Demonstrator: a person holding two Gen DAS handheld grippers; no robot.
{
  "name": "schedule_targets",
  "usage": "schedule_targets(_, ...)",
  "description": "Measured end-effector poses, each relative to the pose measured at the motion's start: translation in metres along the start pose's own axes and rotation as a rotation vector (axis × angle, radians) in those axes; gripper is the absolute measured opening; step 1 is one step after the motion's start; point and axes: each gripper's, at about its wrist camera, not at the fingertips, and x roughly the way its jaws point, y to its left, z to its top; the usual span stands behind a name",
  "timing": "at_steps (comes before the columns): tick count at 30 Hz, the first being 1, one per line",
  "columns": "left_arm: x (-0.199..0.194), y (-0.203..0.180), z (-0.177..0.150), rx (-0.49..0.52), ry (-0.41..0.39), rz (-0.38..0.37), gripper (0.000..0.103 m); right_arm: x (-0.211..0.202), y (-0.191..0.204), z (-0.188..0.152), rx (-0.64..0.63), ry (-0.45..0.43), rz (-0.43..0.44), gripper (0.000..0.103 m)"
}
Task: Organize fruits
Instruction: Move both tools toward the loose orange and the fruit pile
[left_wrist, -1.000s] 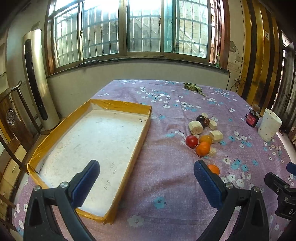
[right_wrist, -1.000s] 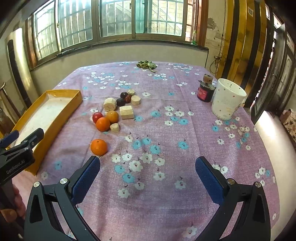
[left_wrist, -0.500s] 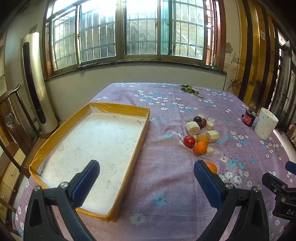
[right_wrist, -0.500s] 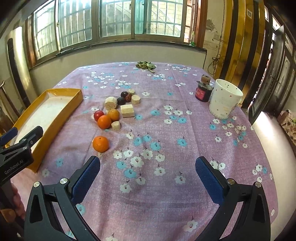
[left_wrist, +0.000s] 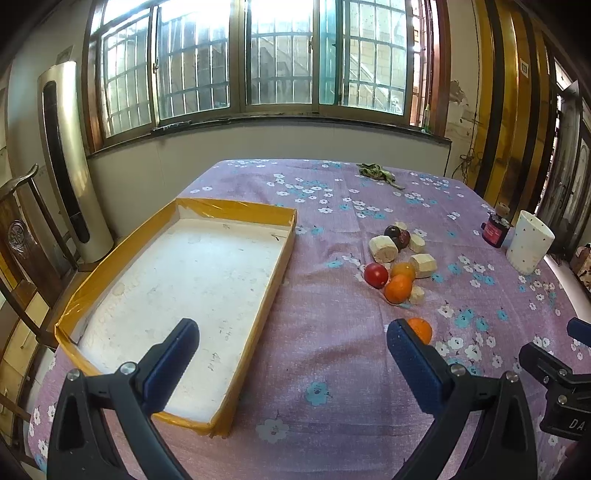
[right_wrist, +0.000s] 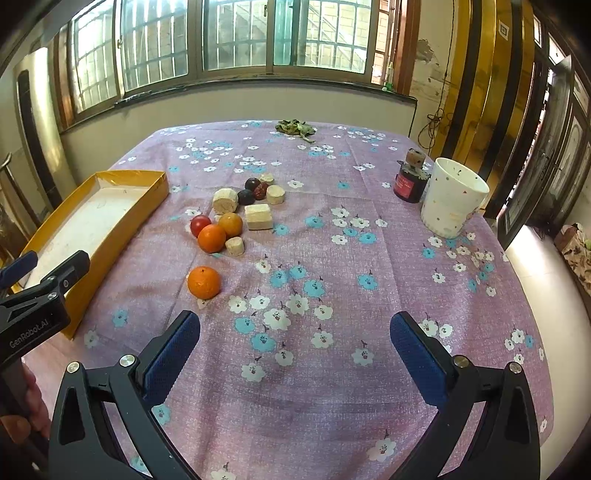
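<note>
Purple floral tablecloth (right_wrist: 332, 369) is seen under barred windows; nothing has been sorted yet. Left gripper (left_wrist: 291, 354) is spread wide, nothing held, hovering over the near right corner of the yellow tray (left_wrist: 291, 236), which is seen empty. Right gripper (right_wrist: 295, 343) is likewise released and empty, over bare cloth at lower centre of its frame.

Key relation: the lone orange (right_wrist: 204, 282) lies just ahead and left of the right gripper's left pad, and in the left wrist view it is partly hidden behind the left gripper's right pad. Round fruit, so no long axis matters. Neither gripper can be clearly judged nearer.

Fruit cluster (right_wrist: 218, 230) sits farther up, centre left: tomato, two oranges, dark plums, mixed with pale cork-like blocks (right_wrist: 258, 217) touching them. These blocks are judged the main obstruction for later picks. White cup (right_wrist: 452, 197) and dark jar (right_wrist: 408, 182) stand well apart at upper right, no interference. Path from lone orange to tray looks unobstructed.
</note>
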Motion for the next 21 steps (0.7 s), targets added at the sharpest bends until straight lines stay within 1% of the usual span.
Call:
schedule_targets(6,0.005,-0.007,0.0,0.003,0.018,-0.008,0.103,0.003,-0.008,-0.001,0.003,0.007,-0.001,0.103)
schedule_targets(11,0.013,-0.016,-0.003,0.013,0.05,-0.026,0.103,0.008,-0.019,0.001,0.008,0.01,-0.019,0.103)
schedule_targets(13,0.02,-0.023,-0.005,0.02,0.079,-0.048,0.103,0.011,-0.026,0.0,0.02,0.017,-0.019,0.103)
schedule_targets(18,0.033,-0.042,-0.011,0.04,0.132,-0.07,0.103,0.022,-0.042,-0.004,0.041,0.042,-0.021,0.103)
schedule_targets(21,0.044,-0.053,-0.01,0.028,0.18,-0.111,0.103,0.027,-0.053,-0.006,0.051,0.055,-0.024,0.103)
